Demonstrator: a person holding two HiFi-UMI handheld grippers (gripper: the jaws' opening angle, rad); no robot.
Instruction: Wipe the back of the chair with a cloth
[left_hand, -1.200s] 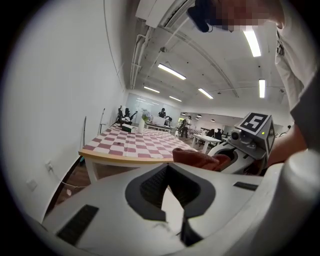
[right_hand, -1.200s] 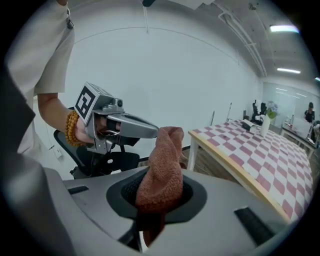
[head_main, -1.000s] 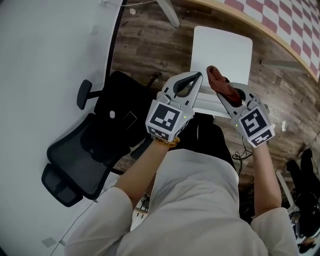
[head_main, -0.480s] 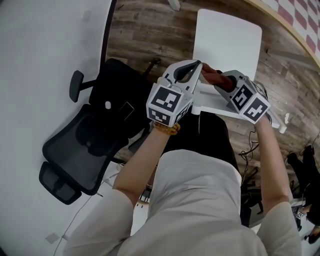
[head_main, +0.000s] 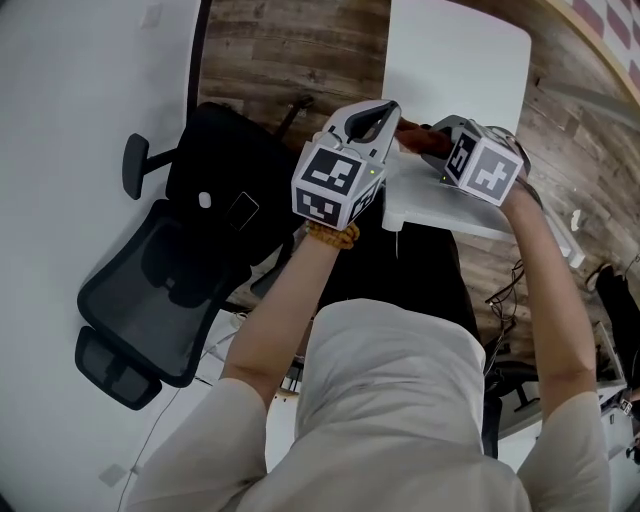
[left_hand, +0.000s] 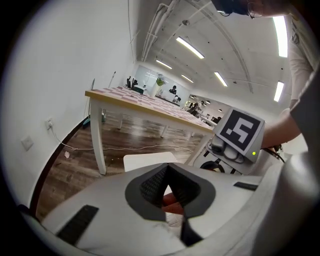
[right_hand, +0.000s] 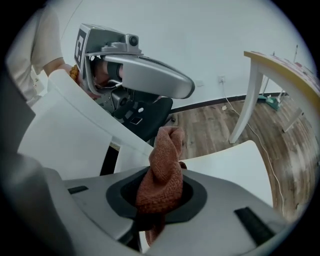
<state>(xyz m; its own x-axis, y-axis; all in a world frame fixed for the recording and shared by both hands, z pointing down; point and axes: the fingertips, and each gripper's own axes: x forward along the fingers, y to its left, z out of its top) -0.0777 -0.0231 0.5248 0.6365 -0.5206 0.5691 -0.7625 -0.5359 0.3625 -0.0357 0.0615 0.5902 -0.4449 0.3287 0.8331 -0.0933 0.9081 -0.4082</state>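
The rust-brown cloth (right_hand: 162, 170) is bunching up between the right gripper's (right_hand: 162, 192) jaws, which are clamping it tight, its free end poking up over the white chair (right_hand: 230, 165). From the head view it is hanging near the top edge of the chair's back. The left gripper (head_main: 390, 108) is pointing at the cloth from just beside it, jaws pressed together on nothing. A black office chair (head_main: 170, 290) is standing to the left on the wooden floor (head_main: 290, 50).

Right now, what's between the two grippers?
The reddish cloth, clamped in the right gripper, beside the shut left gripper; the head view shows it.
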